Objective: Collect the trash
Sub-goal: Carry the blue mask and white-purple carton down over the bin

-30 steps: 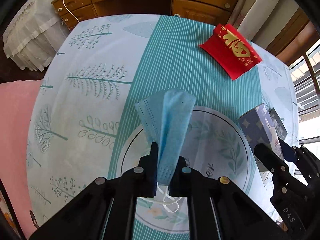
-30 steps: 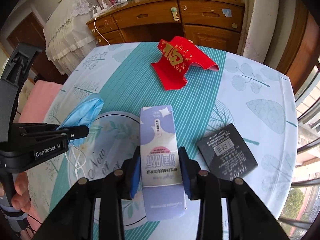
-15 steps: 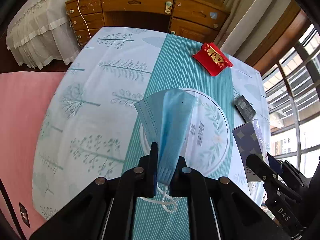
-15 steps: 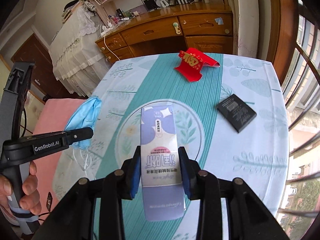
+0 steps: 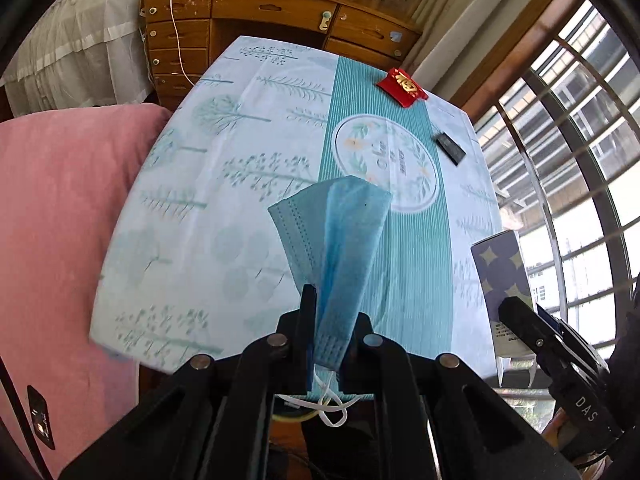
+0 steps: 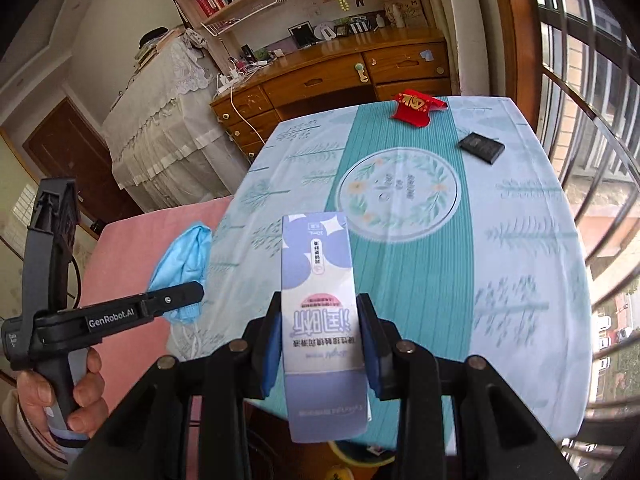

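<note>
Pinching blue mask (image 5: 332, 248) in left claw (image 5: 330, 332); right claw (image 6: 320, 340) clamping box (image 6: 320, 308)

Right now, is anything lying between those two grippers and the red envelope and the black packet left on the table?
Nothing visible does. The tablecloth is bare up to the red envelope and the black packet. But both grippers are full: the left gripper pinches a blue face mask, the right gripper a purple carton.

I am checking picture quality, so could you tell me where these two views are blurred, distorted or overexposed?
Left wrist view: face mask sharp, tablecloth print smeared, window blown out, fisheye bending. Right wrist view: purple box sharp, near tablecloth blurred, window bars curved.
</note>
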{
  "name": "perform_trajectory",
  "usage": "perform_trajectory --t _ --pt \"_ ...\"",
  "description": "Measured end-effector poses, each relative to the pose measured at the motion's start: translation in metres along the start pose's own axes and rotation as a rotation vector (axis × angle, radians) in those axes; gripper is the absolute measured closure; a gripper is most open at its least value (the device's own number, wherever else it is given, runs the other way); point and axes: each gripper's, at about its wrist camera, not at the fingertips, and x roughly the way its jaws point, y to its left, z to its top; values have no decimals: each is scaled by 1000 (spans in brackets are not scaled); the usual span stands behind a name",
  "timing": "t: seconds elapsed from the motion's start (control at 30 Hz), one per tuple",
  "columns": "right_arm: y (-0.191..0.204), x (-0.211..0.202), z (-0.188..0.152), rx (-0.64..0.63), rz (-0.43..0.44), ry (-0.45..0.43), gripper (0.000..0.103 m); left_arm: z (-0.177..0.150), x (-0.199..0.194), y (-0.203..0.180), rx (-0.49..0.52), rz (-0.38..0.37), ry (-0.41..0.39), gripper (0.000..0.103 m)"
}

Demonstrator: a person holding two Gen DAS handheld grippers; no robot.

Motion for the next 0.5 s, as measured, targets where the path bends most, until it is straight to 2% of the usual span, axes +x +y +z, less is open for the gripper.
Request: perform_trajectory --t 0.1,0.3,0.5 --pt "27 -14 -33 15 -1 2 69 -30 -15 14 24 -8 10 98" --pt "76 -25 -88 -46 -11 86 69 -91 -32 36 81 7 46 98" --pt "97 -21 -128 -89 -35 174 69 -134 -29 49 75 7 92 98"
